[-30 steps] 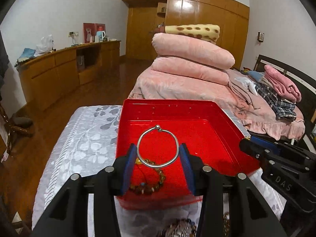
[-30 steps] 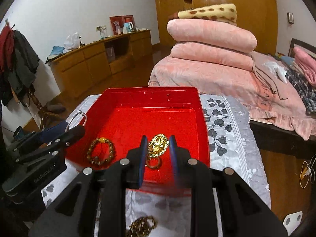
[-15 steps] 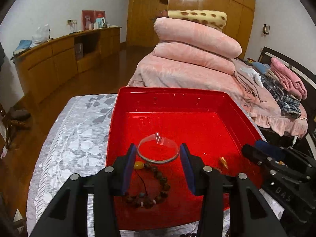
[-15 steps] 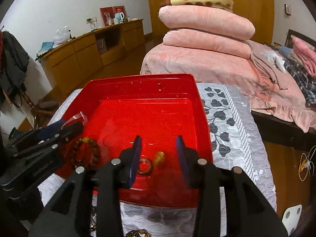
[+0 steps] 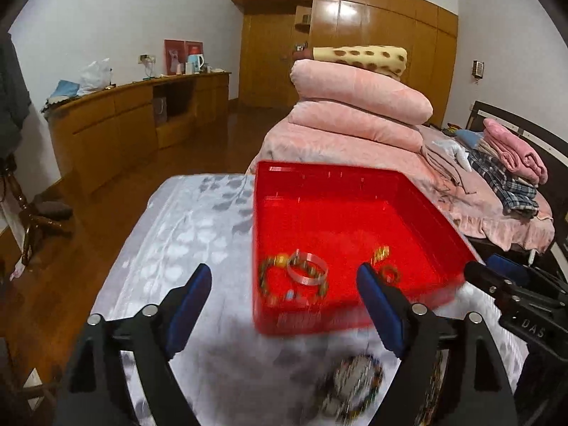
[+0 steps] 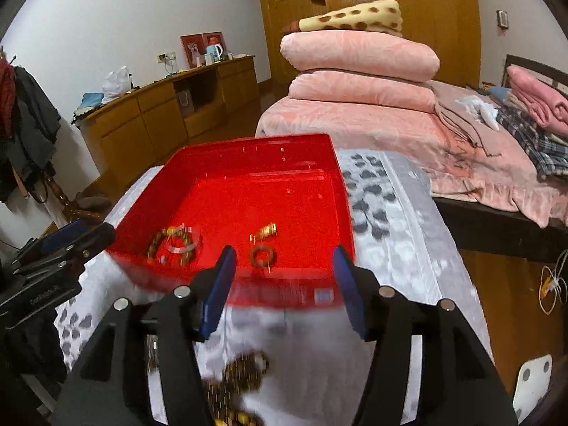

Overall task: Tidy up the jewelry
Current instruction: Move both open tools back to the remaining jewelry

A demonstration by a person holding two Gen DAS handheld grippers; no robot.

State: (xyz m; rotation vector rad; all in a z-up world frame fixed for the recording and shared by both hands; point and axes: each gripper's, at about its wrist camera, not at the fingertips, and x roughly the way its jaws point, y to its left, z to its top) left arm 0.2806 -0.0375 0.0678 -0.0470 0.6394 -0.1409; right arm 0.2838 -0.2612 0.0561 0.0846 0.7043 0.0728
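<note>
Inspecting both views, we find left claw [image 5: 284,294] and right claw [image 6: 284,284] released, empty; silver metal bangle [image 5: 307,273] lies mid-frame in red plastic tray [image 5: 355,184].

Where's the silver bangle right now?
The silver bangle lies inside the red tray, near its front-left corner, resting over the brown bead bracelet. In the right wrist view it sits left of the gold pendant.
</note>
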